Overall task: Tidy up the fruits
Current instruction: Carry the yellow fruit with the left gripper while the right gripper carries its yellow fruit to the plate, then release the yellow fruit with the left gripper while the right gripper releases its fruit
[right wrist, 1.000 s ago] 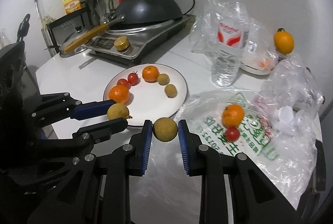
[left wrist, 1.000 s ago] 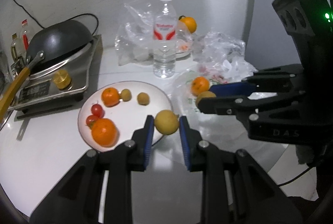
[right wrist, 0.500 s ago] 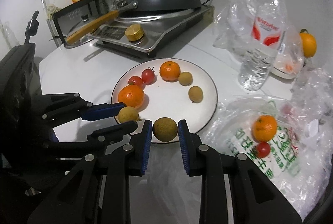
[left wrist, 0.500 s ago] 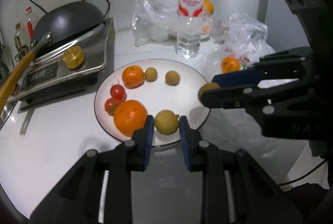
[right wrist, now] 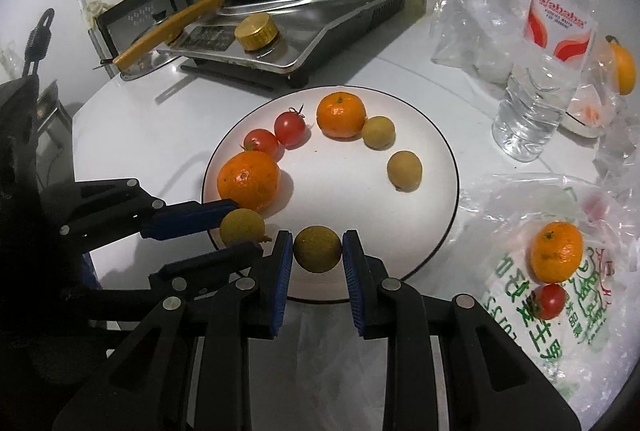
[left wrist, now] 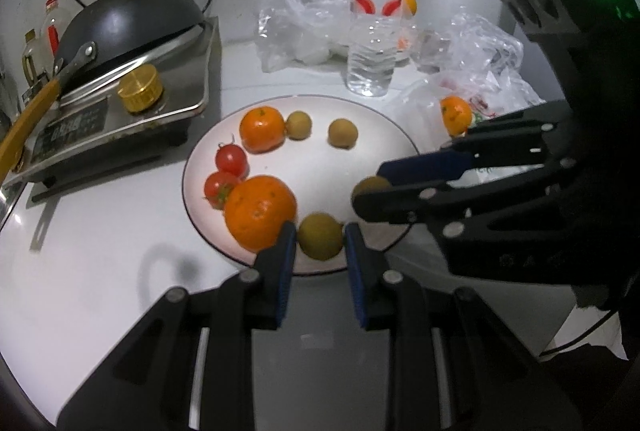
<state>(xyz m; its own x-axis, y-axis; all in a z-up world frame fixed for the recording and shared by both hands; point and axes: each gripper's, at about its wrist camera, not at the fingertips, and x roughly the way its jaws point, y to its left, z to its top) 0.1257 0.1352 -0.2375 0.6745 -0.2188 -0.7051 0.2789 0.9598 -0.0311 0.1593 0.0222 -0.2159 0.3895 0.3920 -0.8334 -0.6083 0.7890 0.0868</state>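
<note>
We are holding a small brown-green fruit (left wrist: pixel 320 235) pinched between the fingers (left wrist: pixel 285 251) of our left gripper (left wrist: pixel 320 243), and a second round brown fruit (right wrist: pixel 317 249) clamped the same way in our right gripper (right wrist: pixel 316 255). Compared with a second ago, both grippers are sitting lower and closer over the white plate (right wrist: pixel 436 159): back then the left fruit was hanging beyond the plate's rim and the right one was over the tabletop (right wrist: pixel 140 119) by the printed plastic bag (right wrist: pixel 560 311); now both are hovering at the plate's near edge, side by side. Our left fruit is sitting just beside the large tangerine (left wrist: pixel 260 211). The plate is carrying that tangerine, a smaller tangerine (left wrist: pixel 262 129), two cherry tomatoes (left wrist: pixel 231 158) and two more small brown fruits (left wrist: pixel 343 133), unchanged in their places. One tangerine (right wrist: pixel 557 251) and one cherry tomato (right wrist: pixel 549 301) are lying on the bag, well apart from the plate. The water bottle (right wrist: pixel 548 43) is standing upright behind.
</note>
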